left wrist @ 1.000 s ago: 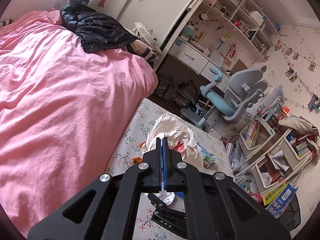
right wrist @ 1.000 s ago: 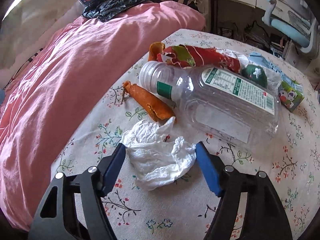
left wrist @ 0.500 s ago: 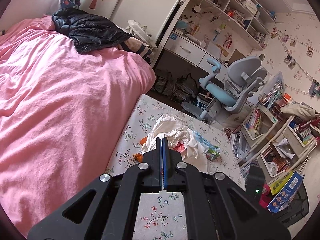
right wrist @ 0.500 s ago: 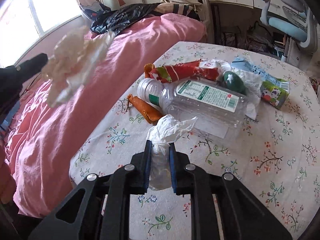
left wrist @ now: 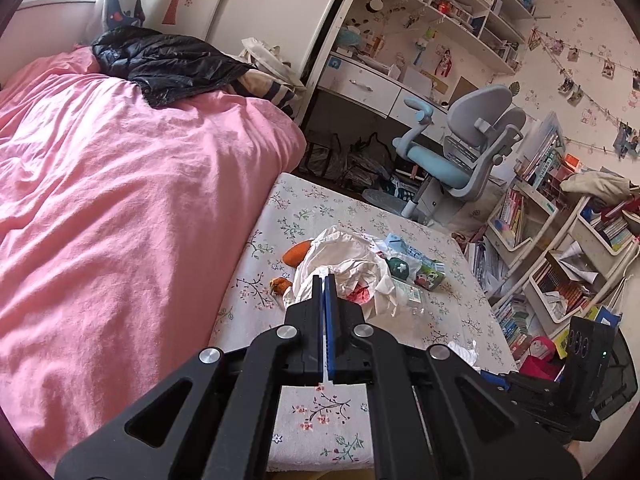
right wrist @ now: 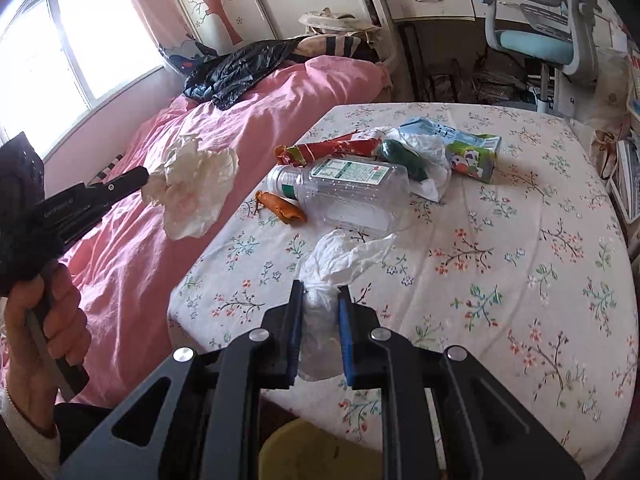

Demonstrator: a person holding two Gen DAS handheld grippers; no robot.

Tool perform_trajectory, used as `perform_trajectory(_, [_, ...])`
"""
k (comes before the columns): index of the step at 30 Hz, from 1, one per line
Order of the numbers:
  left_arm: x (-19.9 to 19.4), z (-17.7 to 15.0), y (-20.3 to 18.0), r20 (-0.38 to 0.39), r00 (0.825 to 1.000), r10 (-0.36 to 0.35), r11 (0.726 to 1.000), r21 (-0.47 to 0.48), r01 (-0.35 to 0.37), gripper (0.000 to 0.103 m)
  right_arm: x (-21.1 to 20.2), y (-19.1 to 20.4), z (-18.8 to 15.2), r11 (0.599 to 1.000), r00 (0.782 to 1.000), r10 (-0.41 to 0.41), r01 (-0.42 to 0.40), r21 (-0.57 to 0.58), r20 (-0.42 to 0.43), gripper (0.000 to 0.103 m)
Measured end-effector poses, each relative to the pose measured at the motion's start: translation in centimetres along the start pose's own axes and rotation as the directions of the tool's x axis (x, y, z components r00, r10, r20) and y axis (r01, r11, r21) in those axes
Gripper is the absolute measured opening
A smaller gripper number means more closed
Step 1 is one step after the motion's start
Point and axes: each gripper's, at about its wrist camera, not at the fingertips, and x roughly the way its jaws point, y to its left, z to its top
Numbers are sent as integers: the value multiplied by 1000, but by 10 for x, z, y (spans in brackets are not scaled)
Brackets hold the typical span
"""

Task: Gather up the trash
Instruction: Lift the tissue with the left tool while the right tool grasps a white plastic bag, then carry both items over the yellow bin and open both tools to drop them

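I keep my right gripper (right wrist: 320, 300) clamped on a crumpled tissue (right wrist: 344, 258) above the near table edge; my left gripper (left wrist: 325, 280) pinches a white plastic bag (right wrist: 192, 188) over the bed, ready for binning.

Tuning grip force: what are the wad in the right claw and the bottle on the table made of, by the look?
Wad in the right claw: looks like thin white tissue paper, matte, crumpled into soft folds and pinched narrow between the pads. Bottle: clear, glossy thin plastic; the tablecloth shows through it, and it carries a printed green-and-white label.
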Motion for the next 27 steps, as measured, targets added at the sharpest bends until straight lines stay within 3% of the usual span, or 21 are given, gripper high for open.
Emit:
perform_trajectory(8, [-38,-25,-1,9,1000,-5,1000,-4,5,2,-36,31,-48,998,1000,-15,15,-67,13,17])
perform_trajectory(16, [-56,-53,-7,-23,1000,-4,1000,18,5,2,-29,37,-112,999,992,44,-43,11,-117,17])
perform_trajectory(22, [-58,-65,-12,-48,999,7,999,34,-5,2,-18,36,-133,997,981,62,-54,46,-184,21])
perform_trajectory(27, [-56,-78,-19,-81,997,17,998,64,-12,2,-6,26,-142,997,971,43,-28,66,-235,40])
